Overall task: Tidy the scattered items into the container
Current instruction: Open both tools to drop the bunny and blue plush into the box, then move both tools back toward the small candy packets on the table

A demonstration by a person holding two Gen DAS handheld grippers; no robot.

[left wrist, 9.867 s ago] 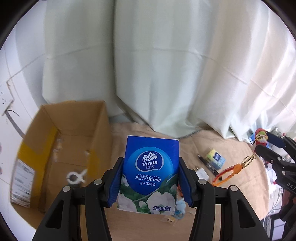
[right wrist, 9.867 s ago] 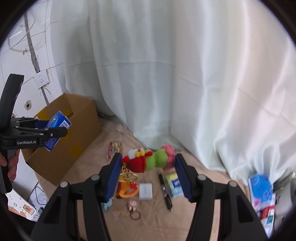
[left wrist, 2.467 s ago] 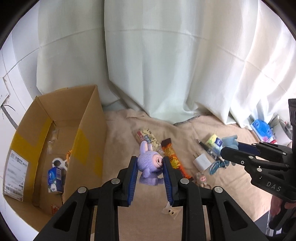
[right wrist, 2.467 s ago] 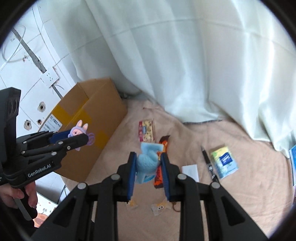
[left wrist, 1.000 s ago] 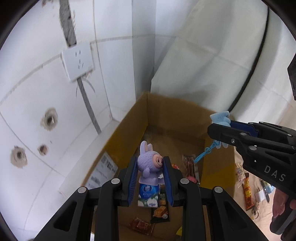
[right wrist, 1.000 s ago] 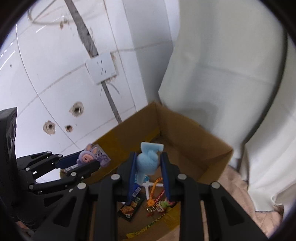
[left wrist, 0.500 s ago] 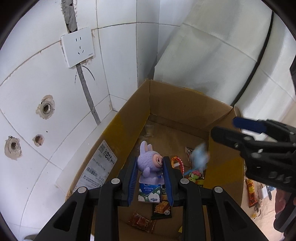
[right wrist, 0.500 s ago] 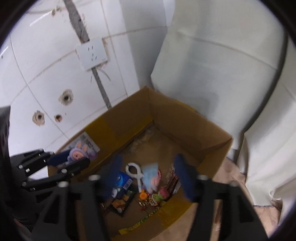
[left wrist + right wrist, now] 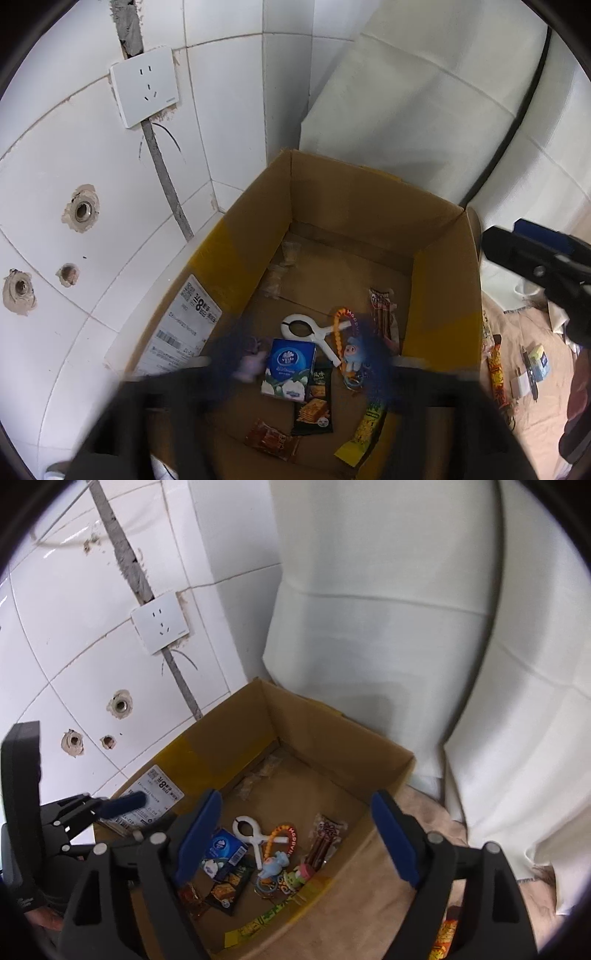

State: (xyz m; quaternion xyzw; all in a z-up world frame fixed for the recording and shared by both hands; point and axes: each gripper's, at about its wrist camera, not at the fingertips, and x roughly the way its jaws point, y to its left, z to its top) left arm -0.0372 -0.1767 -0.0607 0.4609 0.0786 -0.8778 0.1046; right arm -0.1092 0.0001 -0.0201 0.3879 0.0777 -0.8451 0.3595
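the purple bunny [image 9: 253, 360] has left the left gripper [image 9: 299, 354] since half a second ago and now shows as a blur low in the box [image 9: 369, 206], just left of the tissue pack [image 9: 290, 363]; in the right wrist view a pale lump sits beside that pack. whether it has landed or is mid-fall i cannot tell. the left gripper's fingers, clamped on the bunny a moment ago, are a dark smear spread wide apart, so they stand open and empty. the blue toy [image 9: 352, 350], dropped just before, now lies on the box floor by the white clip [image 9: 306, 330] and the orange strap [image 9: 341, 321], with a red snack pack [image 9: 382, 314] beyond and a dark cracker pack [image 9: 312, 404] nearer.

the right gripper [image 9: 295, 834] hangs over the box with its blue pads far apart, holding nothing, as it did half a second ago.

the box stands in the corner against the tiled wall [image 9: 74, 147], under a socket [image 9: 146, 90], with a white curtain [image 9: 406, 627] behind. out on the beige cloth [image 9: 532, 350] to the right a snack bar [image 9: 496, 363], a pen [image 9: 532, 371] and a white adapter [image 9: 519, 384] lie scattered.
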